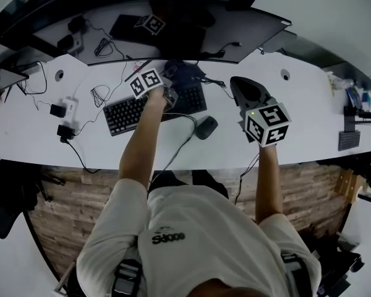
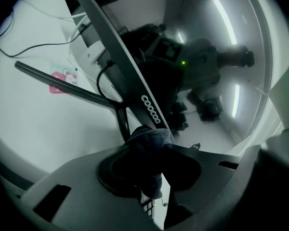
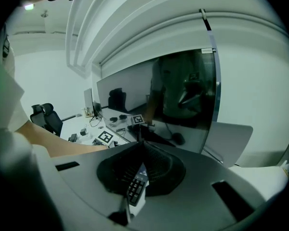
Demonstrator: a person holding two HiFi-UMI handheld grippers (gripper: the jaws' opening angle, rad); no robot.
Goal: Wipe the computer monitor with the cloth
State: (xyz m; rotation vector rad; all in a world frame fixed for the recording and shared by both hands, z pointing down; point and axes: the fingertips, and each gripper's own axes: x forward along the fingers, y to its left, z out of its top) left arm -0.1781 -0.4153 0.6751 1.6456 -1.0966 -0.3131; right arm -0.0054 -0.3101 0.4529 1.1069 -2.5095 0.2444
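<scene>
The cloth [image 2: 150,137] is pinched tight in my left gripper [image 2: 154,153] by the bottom edge of the monitor [image 2: 202,66], my right gripper [image 3: 139,146] is closed and empty near it, and pushing too hard could wobble it.

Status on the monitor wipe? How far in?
Done: the cloth is picked up, with the left gripper shut on it. In hand: the cloth sits at the monitor bottom bezel, by the logo; contact with the screen can't be confirmed. Left: apparently the whole screen, as no wiped area shows. The right gripper is shut and empty.
</scene>
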